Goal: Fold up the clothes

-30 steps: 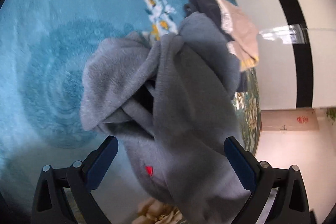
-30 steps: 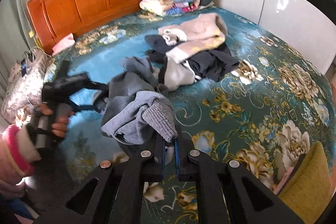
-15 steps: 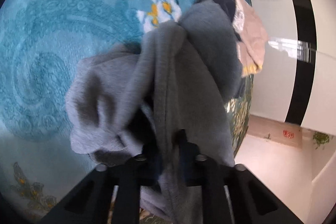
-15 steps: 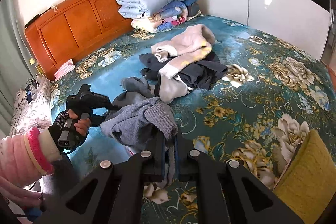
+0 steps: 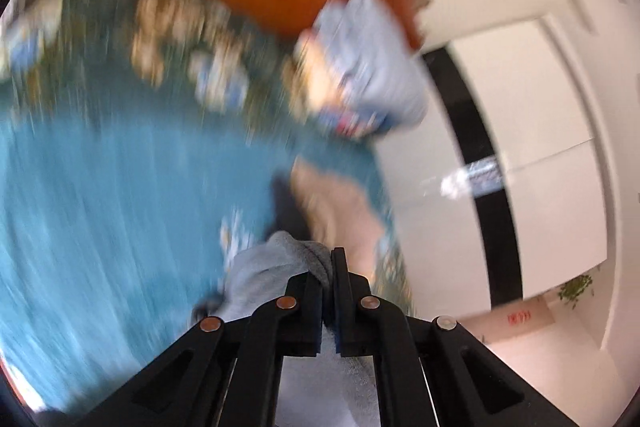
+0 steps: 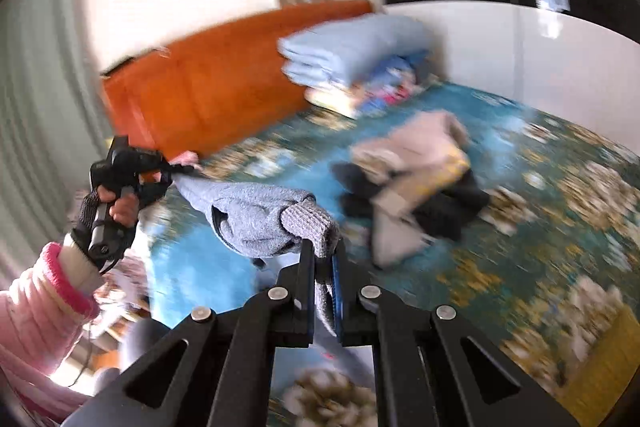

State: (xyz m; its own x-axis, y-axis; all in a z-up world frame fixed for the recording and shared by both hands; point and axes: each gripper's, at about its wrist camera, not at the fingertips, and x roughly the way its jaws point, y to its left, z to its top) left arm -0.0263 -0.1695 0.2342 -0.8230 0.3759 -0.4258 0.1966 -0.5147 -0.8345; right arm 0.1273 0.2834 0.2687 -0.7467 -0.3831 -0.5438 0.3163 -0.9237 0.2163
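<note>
- Both the left gripper [image 5: 327, 267] and the right gripper [image 6: 323, 259] are clamped tight on the grey sweater [image 6: 256, 219], held aloft.
- The thin pinch of knit could slip during the swing.
- The hanging bulk may snag the clothes pile [image 6: 412, 179] at far right.

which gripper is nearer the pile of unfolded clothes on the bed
Right. The right gripper holds the grey sweater just beside the clothes pile; the left gripper is farther off, toward the headboard.
</note>
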